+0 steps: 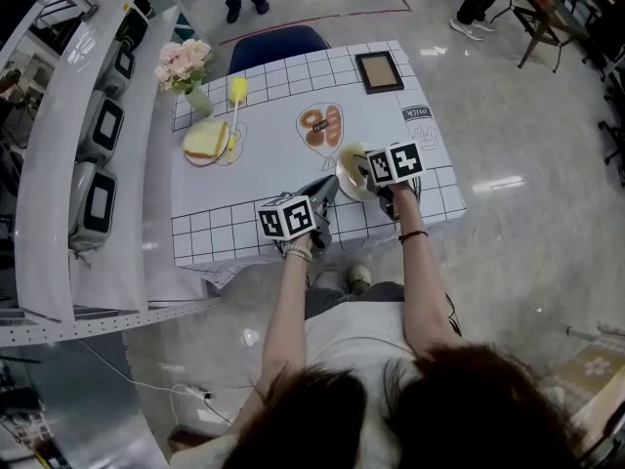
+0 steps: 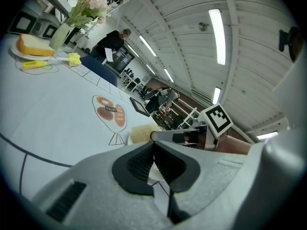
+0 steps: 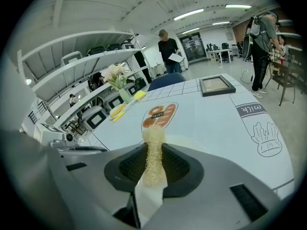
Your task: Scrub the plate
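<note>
Straw-coloured fibrous scrubber (image 3: 153, 134), clamped in the right tool (image 3: 154, 147), hovers over the round white plate (image 1: 348, 170), its eight-o'clock rim pinched by the left tool (image 2: 153, 153).

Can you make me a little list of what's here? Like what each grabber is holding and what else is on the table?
left gripper: jaws shut on the rim of the plate
right gripper: jaws shut on a tan scrubber, over the plate
plate: near the front edge of the table
far side of table: flowers, bread, yellow brush, picture frame
</note>
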`<state>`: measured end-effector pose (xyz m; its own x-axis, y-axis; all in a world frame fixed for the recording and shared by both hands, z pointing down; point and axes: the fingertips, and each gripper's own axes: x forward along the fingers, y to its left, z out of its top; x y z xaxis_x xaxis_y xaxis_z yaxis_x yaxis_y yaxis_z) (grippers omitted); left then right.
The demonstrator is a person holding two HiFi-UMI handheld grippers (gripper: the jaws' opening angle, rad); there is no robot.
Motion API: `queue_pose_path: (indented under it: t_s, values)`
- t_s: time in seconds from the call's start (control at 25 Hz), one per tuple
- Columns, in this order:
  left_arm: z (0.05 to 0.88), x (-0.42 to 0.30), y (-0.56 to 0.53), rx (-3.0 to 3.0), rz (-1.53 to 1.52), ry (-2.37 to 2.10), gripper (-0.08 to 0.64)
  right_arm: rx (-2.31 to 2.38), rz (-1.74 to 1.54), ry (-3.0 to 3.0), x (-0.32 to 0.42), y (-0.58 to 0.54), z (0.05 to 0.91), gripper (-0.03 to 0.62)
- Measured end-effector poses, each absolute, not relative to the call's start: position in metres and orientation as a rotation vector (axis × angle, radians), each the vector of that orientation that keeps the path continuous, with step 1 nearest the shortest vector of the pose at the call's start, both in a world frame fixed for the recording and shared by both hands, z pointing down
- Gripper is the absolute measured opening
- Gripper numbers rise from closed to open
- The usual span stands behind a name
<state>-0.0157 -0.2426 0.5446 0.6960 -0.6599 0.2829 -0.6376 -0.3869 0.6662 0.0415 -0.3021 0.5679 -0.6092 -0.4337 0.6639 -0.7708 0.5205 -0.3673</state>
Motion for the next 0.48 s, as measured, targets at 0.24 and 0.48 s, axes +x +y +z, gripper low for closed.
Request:
queue_pose_path:
  t_s: [0.24, 0.48]
  values:
    - [0.537, -0.021, -0.238, 2.155, -0.053, -1.022, 0.011, 0.960, 0.917, -2.307, 0.048, -0.303, 0.560, 0.080]
    - [0.538, -0.022, -0.231, 2.194, -0.040, -1.051, 0.011, 0.882, 0.807, -2.422, 0.049, -0.285, 0.554, 0.080]
